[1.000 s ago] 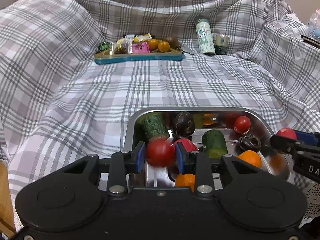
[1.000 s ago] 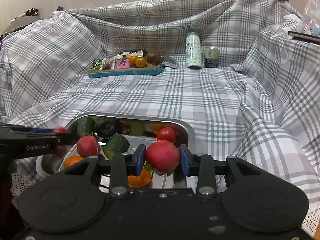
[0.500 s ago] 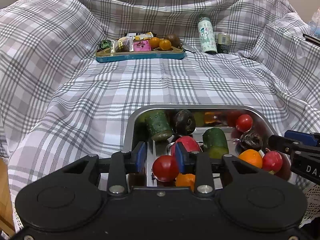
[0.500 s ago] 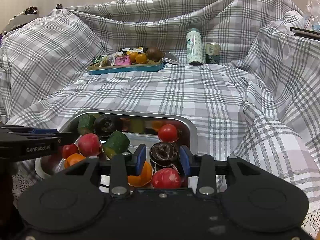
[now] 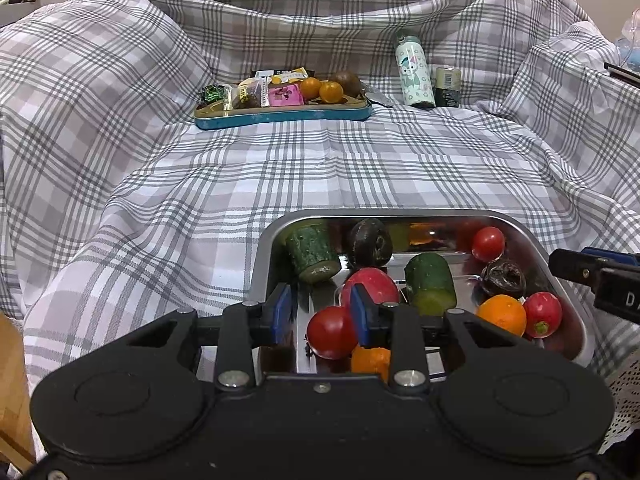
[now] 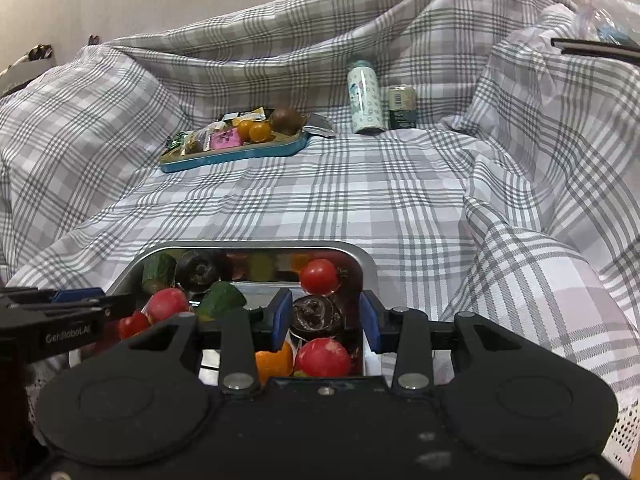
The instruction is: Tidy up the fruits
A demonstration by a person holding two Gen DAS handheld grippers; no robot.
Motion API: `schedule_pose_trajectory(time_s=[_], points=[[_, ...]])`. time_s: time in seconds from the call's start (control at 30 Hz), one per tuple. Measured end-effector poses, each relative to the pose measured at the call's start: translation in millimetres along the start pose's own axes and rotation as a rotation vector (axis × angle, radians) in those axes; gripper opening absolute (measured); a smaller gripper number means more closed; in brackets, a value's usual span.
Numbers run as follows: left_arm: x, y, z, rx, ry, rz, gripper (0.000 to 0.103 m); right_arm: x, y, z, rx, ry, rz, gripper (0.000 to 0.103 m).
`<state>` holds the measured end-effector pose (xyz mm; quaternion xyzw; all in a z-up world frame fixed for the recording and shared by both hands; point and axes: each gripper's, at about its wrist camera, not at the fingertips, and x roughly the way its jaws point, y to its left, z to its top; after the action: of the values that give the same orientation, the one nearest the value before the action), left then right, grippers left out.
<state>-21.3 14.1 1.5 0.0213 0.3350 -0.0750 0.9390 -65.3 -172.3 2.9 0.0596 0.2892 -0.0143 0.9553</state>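
Observation:
A metal tray (image 5: 400, 214) on the plaid cloth holds several fruits and vegetable pieces. My left gripper (image 5: 320, 313) hangs open above its near left part, and a red tomato (image 5: 331, 332) lies loose in the tray just under the fingers. Beside it are a pink-red fruit (image 5: 374, 283), two cucumber pieces (image 5: 312, 250), an orange (image 5: 501, 314) and dark fruits (image 5: 370, 242). My right gripper (image 6: 324, 320) is open over the tray's (image 6: 256, 246) right part. Below it rest a red fruit (image 6: 324, 356) and a dark fruit (image 6: 316, 314).
At the back stands a blue tray (image 5: 280, 115) with snack packets and small oranges. To its right are a white bottle (image 5: 414, 70) and a small can (image 5: 448, 86). Raised folds of plaid cloth surround the flat middle. A lace edge (image 5: 624, 392) hangs near right.
Both grippers opened. The left one let the red tomato fall into the tray, and the right one let its red fruit fall in too. Both views pulled back slightly.

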Motion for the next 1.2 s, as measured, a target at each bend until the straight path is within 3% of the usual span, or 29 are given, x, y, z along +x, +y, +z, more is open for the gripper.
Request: schedule_pose_trajectory(time_s=[0.53,0.87,1.2], points=[[-2,-5,-7,-0.006,0.024,0.034,0.041,5,6,-3,-0.033,0.043,-0.020,0.039],[-3,-6,-9,-0.028,0.013,0.072,0.041,5,17,-7,-0.087,0.037,-0.083,0.040],[-6,-11,-11,-0.020,0.014,0.063,0.041,4,18,-11,-0.061,0.056,-0.055,0.040]])
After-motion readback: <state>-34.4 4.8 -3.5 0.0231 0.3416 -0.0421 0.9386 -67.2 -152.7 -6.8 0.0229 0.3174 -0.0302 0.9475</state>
